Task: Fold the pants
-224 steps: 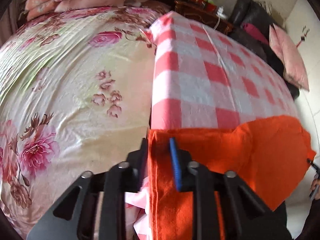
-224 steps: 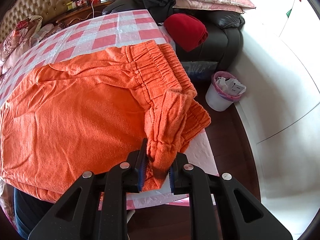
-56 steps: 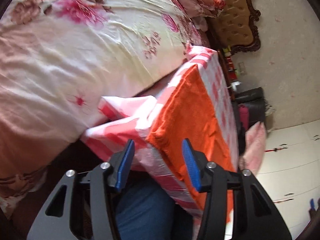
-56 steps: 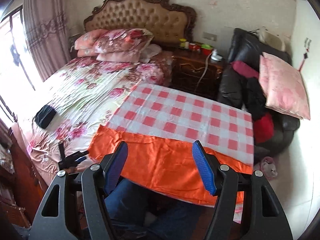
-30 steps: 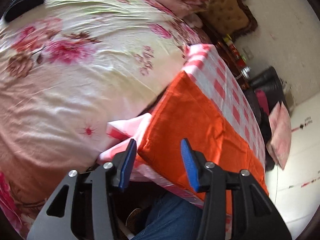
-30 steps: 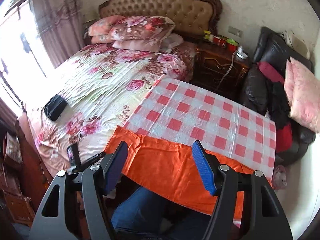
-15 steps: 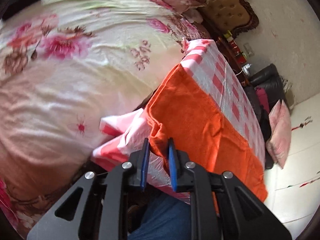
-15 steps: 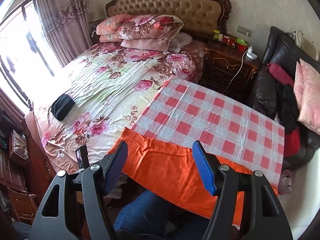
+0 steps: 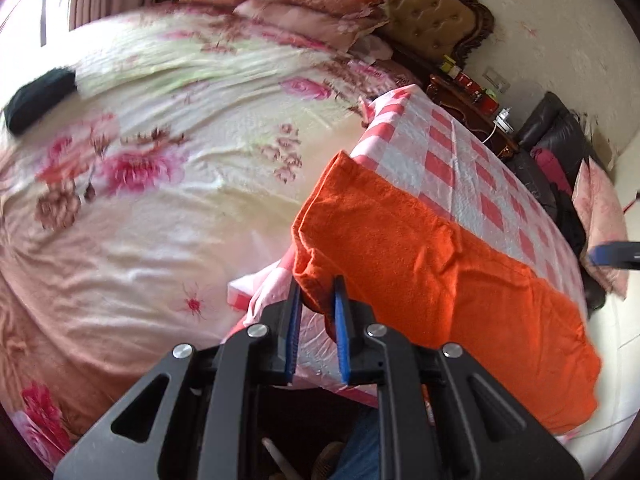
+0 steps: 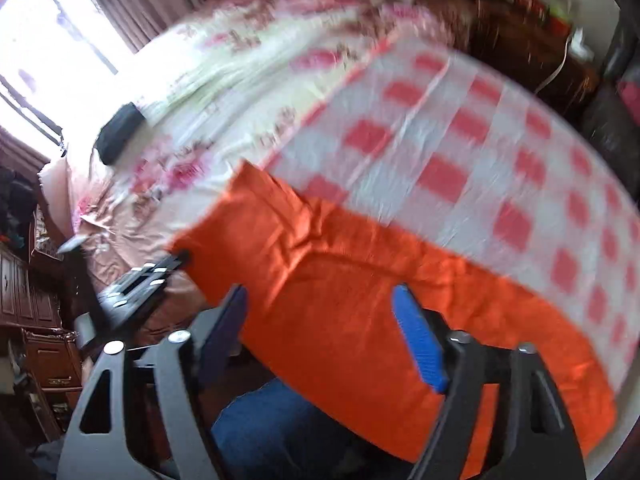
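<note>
Folded orange pants lie along the near edge of a table under a pink checked cloth. My left gripper is shut on the pants' near left corner, and the fabric bunches between its blue pads. In the blurred right wrist view, the pants spread below my right gripper. Its jaws are opening and stand wide above the cloth, its pads pressing on nothing. The left gripper shows there at the pants' left corner. One blue fingertip of the right gripper shows at the far right edge.
A bed with a floral sheet and a black object adjoins the table on the left. A dark nightstand and a black sofa stand behind. A person's jeans-clad legs are below the table's near edge.
My left gripper shut on the pants' corner and lifted it slightly. My right gripper dropped fast from high above the room to just over the pants.
</note>
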Demonstrator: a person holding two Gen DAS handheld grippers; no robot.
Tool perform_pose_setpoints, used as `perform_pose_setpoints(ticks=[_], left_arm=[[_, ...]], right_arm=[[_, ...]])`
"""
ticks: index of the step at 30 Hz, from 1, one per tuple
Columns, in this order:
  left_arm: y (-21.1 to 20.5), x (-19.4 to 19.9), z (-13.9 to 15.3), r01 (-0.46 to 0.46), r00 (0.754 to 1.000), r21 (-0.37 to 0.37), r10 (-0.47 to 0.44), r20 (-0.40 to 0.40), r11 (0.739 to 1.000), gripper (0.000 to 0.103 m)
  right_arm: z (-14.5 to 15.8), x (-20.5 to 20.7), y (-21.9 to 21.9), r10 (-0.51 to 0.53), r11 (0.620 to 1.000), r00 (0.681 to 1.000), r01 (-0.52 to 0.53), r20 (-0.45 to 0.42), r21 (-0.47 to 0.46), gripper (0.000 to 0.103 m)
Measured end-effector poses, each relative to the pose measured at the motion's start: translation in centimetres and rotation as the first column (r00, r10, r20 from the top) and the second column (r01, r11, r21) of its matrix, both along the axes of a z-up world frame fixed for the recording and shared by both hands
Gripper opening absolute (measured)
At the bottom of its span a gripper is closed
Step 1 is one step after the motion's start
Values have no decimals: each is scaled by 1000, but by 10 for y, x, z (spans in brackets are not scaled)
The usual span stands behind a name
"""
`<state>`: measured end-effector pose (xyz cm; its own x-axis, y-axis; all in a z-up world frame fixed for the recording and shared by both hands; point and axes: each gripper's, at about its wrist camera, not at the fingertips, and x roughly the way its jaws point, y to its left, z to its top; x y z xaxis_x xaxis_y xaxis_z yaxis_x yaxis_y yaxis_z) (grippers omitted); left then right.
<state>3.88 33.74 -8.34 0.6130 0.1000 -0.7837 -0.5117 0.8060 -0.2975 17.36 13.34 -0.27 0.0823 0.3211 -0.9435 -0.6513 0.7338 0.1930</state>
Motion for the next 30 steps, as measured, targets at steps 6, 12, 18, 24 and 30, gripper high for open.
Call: perform_pose_setpoints(ticks=[6, 12, 18, 24, 30], left_arm=[[-6, -2, 17, 33, 997, 58, -37, 69, 998, 15], [5, 0, 13, 41, 994, -47, -35, 107, 998, 15], [34, -16, -33, -26, 993, -372, 68, 98, 928, 27], [44, -24, -52, -57, 991, -456, 105, 82, 888, 32], [45, -15, -52, -65, 995, -415, 93, 47, 908, 14]], right_arm=[[-87, 0, 24, 3, 1000, 999, -2, 51, -24, 54], [-110, -10, 23, -77, 995, 981, 86, 176, -42, 54], [-114, -14, 23, -96, 994, 968, 107, 234, -36, 53], [-102, 8, 30, -126, 991, 950, 130, 286, 4, 53], [-114, 27, 60, -87, 992, 939, 111, 334, -55, 52]])
